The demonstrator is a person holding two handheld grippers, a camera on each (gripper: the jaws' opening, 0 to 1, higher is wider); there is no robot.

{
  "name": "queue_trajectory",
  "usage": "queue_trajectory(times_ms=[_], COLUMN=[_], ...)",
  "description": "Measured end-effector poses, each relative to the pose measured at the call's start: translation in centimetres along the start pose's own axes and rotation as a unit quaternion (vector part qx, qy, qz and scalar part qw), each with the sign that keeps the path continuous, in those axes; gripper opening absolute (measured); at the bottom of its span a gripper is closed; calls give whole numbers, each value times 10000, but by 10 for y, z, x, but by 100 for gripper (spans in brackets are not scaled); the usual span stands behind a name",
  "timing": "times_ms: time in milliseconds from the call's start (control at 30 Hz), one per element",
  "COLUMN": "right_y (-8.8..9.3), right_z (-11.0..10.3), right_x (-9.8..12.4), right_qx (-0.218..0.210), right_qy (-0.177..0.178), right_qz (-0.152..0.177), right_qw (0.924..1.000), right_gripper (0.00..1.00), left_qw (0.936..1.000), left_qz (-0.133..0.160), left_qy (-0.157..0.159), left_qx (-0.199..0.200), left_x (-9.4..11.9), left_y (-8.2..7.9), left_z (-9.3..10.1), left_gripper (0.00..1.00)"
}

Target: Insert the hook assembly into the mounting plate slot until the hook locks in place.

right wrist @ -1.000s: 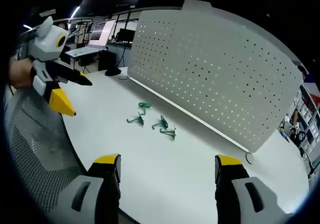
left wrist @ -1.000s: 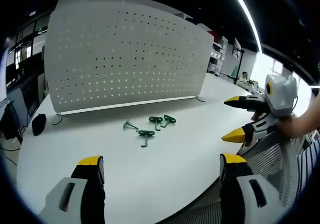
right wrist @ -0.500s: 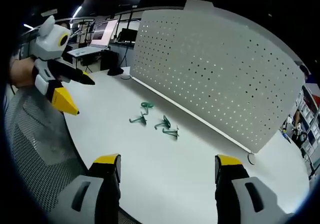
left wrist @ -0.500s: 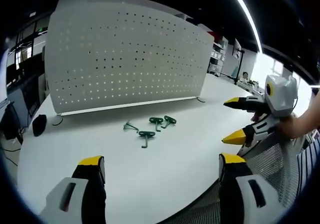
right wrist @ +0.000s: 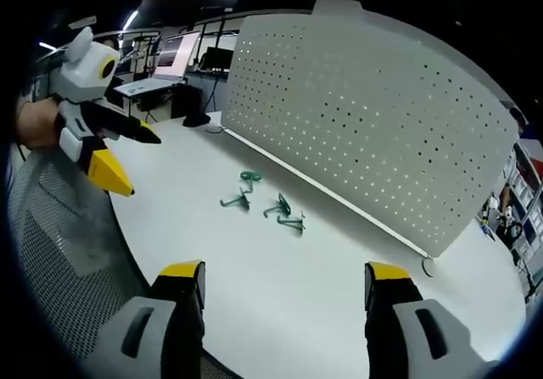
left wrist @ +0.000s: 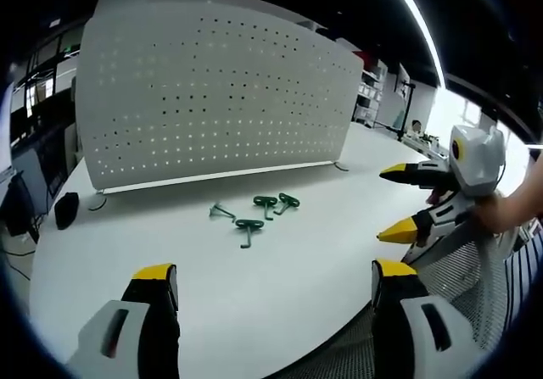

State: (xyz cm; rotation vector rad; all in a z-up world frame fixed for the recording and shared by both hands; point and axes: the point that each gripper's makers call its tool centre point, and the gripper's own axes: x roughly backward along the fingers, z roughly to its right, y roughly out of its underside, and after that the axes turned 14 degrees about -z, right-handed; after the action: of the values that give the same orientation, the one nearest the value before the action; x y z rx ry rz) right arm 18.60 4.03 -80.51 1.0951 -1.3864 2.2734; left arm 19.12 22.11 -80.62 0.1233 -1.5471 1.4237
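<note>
I have both tongs open and empty, held off the near edge of the white table. My left gripper has its jaws wide apart; so does my right gripper. The green hooks lie in a loose cluster on the table, well ahead of both, just in front of the upright pegboard. In the right gripper view the hooks sit between me and the board.

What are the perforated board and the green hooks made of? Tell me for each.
Perforated board: probably painted sheet metal, matte white, thin, with regular punched holes. Green hooks: seemingly bent wire with a green coating; too small to confirm.
</note>
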Motion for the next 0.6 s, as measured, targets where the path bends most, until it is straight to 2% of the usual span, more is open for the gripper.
queue_trajectory(times_ms=[400, 600], right_y=[-2, -3], right_z=[2, 10], right_x=[2, 4], right_qx=[-56, -181], right_qy=[17, 121], right_qz=[80, 135], right_qw=[10000, 9997], right_gripper=[73, 72], left_qw=[9998, 9997], left_qz=[-167, -224], left_qy=[36, 37], left_qx=[39, 11], left_x=[-4, -6], left_y=[6, 7], left_z=[2, 3], left_gripper=[99, 98])
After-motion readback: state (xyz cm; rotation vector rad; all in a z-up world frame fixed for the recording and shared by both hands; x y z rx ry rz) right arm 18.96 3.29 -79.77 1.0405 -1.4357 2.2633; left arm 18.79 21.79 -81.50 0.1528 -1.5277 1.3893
